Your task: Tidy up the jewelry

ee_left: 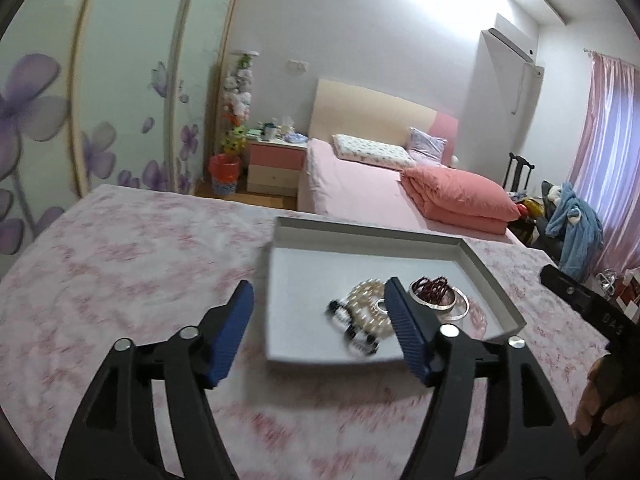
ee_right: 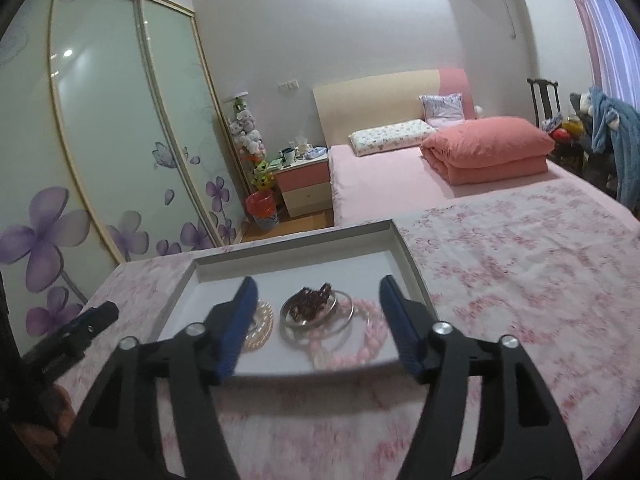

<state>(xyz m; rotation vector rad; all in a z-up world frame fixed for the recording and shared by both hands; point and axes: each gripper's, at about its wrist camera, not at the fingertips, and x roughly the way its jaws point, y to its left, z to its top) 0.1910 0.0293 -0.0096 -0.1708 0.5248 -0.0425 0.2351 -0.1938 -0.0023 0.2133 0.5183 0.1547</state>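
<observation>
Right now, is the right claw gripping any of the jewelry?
No. The right claw is open, its blue fingers spread apart above the tray, with the silver bangles lying loose between them.

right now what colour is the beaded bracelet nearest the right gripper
Pale pink bracelet, clearest in the right wrist view.

Left wrist view: looked forward, low over the bench [ee_left: 120,248], tray [ee_left: 492,276] close at right. Right wrist view: same facing, tray [ee_right: 408,252] close at left. Shared: tray, bed [ee_left: 360,188], wardrobe [ee_left: 132,80].
</observation>
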